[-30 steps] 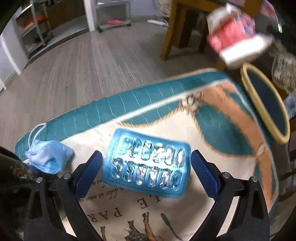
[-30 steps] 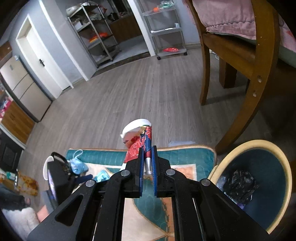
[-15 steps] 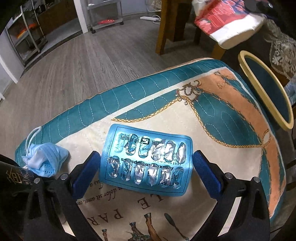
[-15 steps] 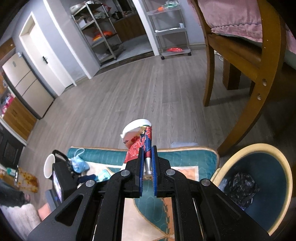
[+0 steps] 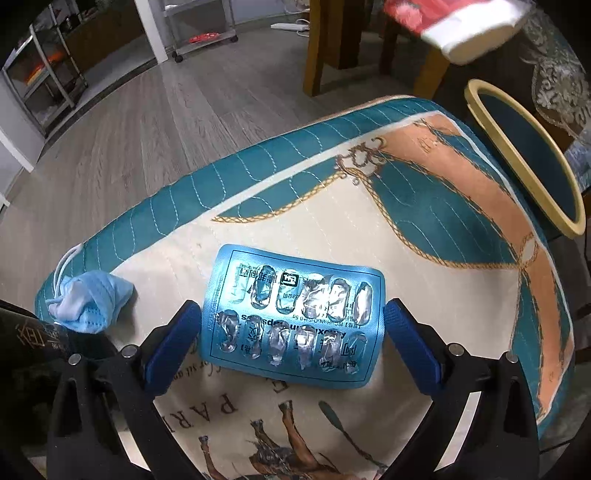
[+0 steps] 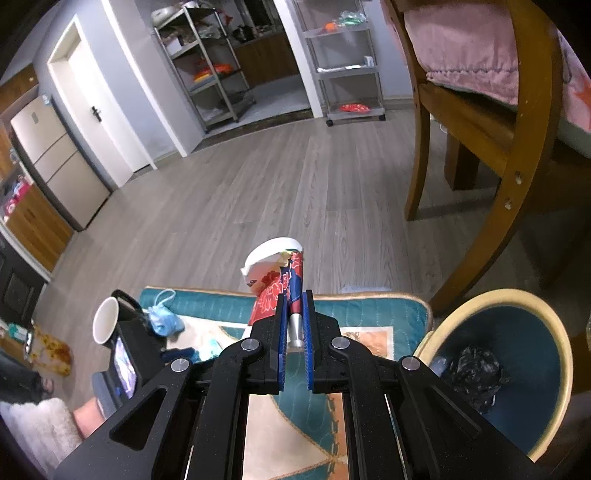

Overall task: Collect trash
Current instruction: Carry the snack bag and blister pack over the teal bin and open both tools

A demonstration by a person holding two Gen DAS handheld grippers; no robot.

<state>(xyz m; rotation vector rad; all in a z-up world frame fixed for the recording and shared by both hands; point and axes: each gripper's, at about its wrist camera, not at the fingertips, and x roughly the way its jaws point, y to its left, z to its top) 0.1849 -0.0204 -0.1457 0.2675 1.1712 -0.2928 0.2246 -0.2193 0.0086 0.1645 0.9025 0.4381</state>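
An empty blue blister pack (image 5: pixel 291 321) lies on the patterned teal and cream mat (image 5: pixel 406 229). My left gripper (image 5: pixel 291 332) is open, one pad on each side of the pack. A crumpled blue face mask (image 5: pixel 88 302) lies left of it and shows in the right wrist view (image 6: pixel 162 319). My right gripper (image 6: pixel 294 317) is shut on a crushed red floral paper cup (image 6: pixel 277 277), held above the mat; the cup shows at the top of the left wrist view (image 5: pixel 454 26). The teal bin (image 6: pixel 532 369) with a cream rim stands at the right, a black bag inside.
The bin's rim (image 5: pixel 517 147) is at the mat's right edge. A wooden chair (image 6: pixel 509 147) stands behind the bin. Grey wood floor lies beyond the mat, with metal shelf racks (image 6: pixel 347 66) far back. The left gripper's body (image 6: pixel 125 350) is at the mat's left.
My left gripper has moved forward so its pads now flank the blister pack. My right gripper has carried the cup slightly higher and to the right, towards the bin.
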